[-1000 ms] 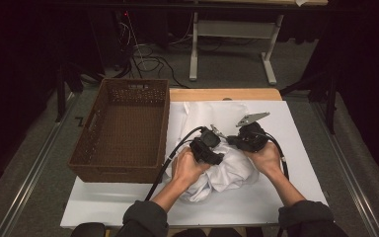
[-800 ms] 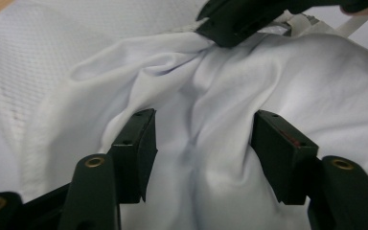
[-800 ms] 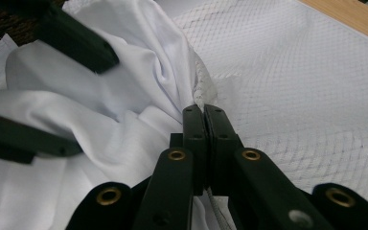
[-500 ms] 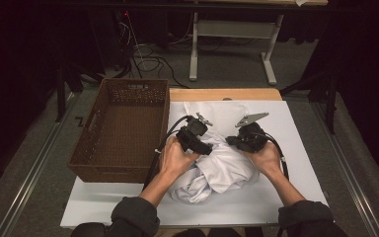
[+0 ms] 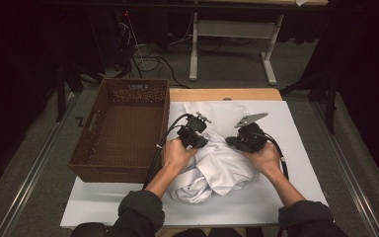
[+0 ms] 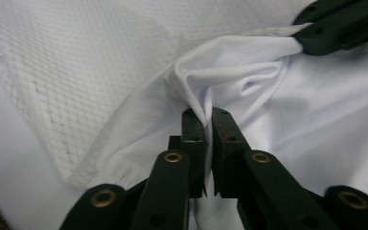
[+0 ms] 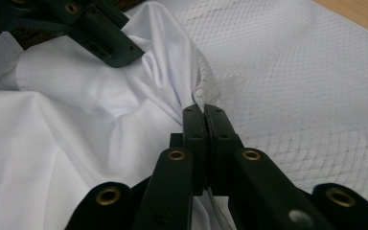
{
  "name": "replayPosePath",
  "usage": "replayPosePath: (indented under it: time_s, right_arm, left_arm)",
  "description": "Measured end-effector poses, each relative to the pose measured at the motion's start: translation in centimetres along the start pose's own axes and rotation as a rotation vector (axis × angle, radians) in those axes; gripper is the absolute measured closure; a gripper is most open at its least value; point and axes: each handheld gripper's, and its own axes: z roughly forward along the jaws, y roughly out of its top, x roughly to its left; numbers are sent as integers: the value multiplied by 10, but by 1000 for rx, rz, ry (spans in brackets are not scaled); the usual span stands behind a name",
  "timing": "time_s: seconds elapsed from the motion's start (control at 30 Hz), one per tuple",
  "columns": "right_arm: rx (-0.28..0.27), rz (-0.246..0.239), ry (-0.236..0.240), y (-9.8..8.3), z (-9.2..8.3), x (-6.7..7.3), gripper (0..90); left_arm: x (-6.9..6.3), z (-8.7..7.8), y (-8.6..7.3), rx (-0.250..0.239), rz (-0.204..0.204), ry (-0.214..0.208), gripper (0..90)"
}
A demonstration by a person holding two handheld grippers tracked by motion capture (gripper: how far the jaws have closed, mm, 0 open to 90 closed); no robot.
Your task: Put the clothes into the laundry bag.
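Left gripper (image 6: 206,117): moved left and just closed; jaws pinched a fold of the white cloth (image 5: 222,168).
Right gripper (image 7: 203,115): pressed together on a cloth edge.
Meaning: 2 grips set, likely ready to lift or spread.
Cloth: mid-table, right of the basket (image 5: 121,131).
Count: 2 grippers, 1 cloth, 1 basket.

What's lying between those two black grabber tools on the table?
A bunched stretch of the white garment spans from the left gripper to the right gripper, each pinching a fold; the high view shows it.
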Motion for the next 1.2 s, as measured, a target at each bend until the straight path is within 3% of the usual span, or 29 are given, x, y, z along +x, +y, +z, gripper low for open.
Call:
replayPosePath:
  time_s: [0.23,0.4,0.5,0.63,0.83,0.93,1.03,1.07,1.13,1.2]
  right_arm:
    - [-5,9,-14,0,-1,-2,896]
    - [-14,9,-16,2,-1,-1,896]
    - [-23,2,-12,2,-1,1,897]
    - [-36,-7,9,4,-5,4,897]
    - [-50,-25,42,4,-7,11,897]
    - [-42,-44,54,5,-6,18,897]
    - [-32,-39,51,4,-4,19,897]
    - [-28,-43,52,2,-4,18,897]
    - [-20,-44,49,1,-4,18,897]
    - [-10,-48,45,0,-3,17,897]
  left_arm:
    - [-22,-12,-5,-16,91,-90,881]
    - [-34,-8,-7,11,140,-129,882]
    - [-37,1,-6,34,138,-141,882]
    - [-34,15,-5,52,101,-161,882]
    - [-23,30,0,50,30,-104,882]
    - [-21,34,1,40,23,-54,878]
    - [-21,33,3,35,20,-34,864]
    - [-22,31,2,37,30,-29,791]
    - [-24,25,2,38,40,-7,753]
    - [-24,19,2,48,39,-6,631]
